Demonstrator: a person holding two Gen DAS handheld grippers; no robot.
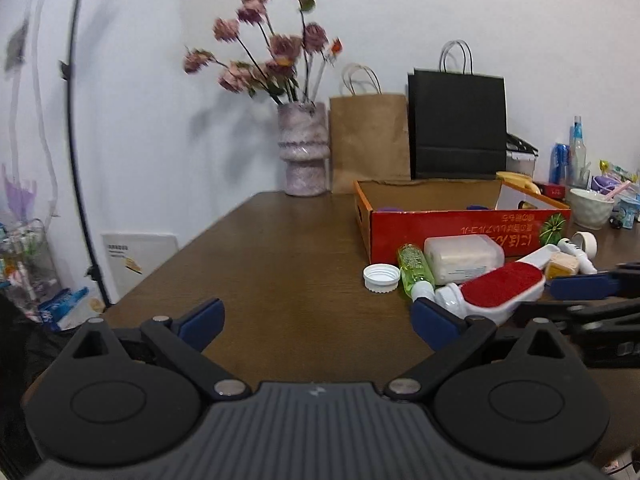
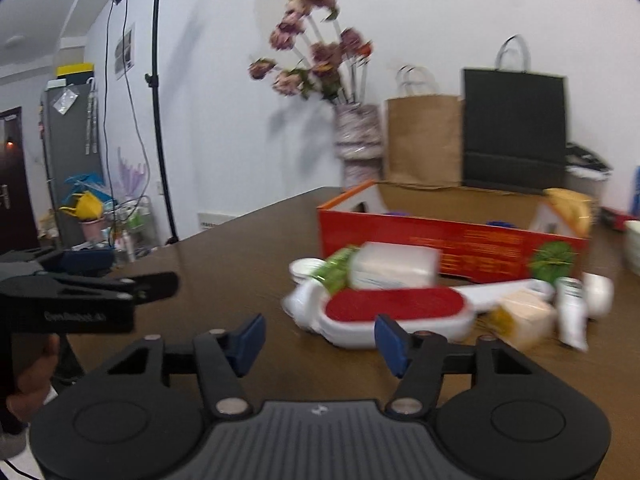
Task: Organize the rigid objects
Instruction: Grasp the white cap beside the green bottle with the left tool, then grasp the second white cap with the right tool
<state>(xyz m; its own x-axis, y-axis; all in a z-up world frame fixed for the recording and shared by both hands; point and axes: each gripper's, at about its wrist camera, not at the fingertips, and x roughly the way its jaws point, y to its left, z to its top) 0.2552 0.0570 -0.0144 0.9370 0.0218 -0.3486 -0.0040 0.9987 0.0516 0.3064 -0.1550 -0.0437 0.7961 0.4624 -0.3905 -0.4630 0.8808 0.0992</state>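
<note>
A red cardboard box (image 1: 460,228) (image 2: 452,248) stands open on the brown table (image 1: 280,264). In front of it lie a white lint brush with a red pad (image 1: 500,292) (image 2: 396,308), a green bottle (image 1: 416,270) (image 2: 336,270), a white plastic container (image 1: 462,258) (image 2: 394,266), a white cap (image 1: 382,278) and a small yellow-white box (image 2: 524,318). My left gripper (image 1: 318,318) is open and empty, left of the pile. My right gripper (image 2: 320,338) is open and empty, just short of the brush.
A vase of dried flowers (image 1: 304,148), a brown paper bag (image 1: 368,140) and a black bag (image 1: 458,124) stand along the wall behind the box. A white bowl (image 1: 592,208) and bottles (image 1: 576,152) crowd the far right. A light stand (image 2: 160,120) rises past the table's left edge.
</note>
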